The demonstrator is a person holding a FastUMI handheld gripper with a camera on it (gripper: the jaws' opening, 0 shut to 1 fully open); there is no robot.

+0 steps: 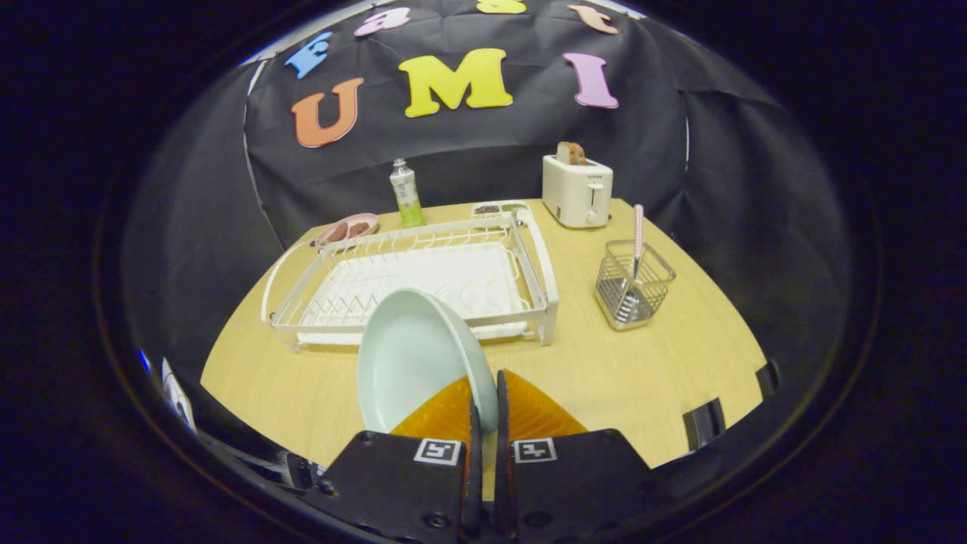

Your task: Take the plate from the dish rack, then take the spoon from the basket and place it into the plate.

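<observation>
We log the gripper (483, 400) with its 2 orange fingers (442, 415) nearly closed, and the rim of the pale green plate (412, 355) sits in the narrow slot between them. We judge the fingers clenched on that rim: the plate stands on edge, tilted, carried clear of the table (642, 363), with its hollow face turned toward the left finger side.

The dish rack (423, 279) lies just beyond the plate, its white wire slots bare, so we judge step 1 of the task done in all but the set-down.

The relation that matters next: the wire basket (633, 285) stands beyond the fingers and well off to their right, apart from the rack's right end. The spoon (638, 230) stands in it near upright, its pink handle rising above the basket's rim and its bowl down inside the wires. Its long axis is thus close to vertical, roughly crosswise to the line of the fingers as they point now.

Our judgement: the plate needs a flat rest on bare table ahead of the fingers before the spoon can be taken, and the handle calls for an approach from the left of the basket.

Beyond the rack we note a bottle (406, 194), a toaster (577, 190) and a small pink dish (347, 229).
</observation>
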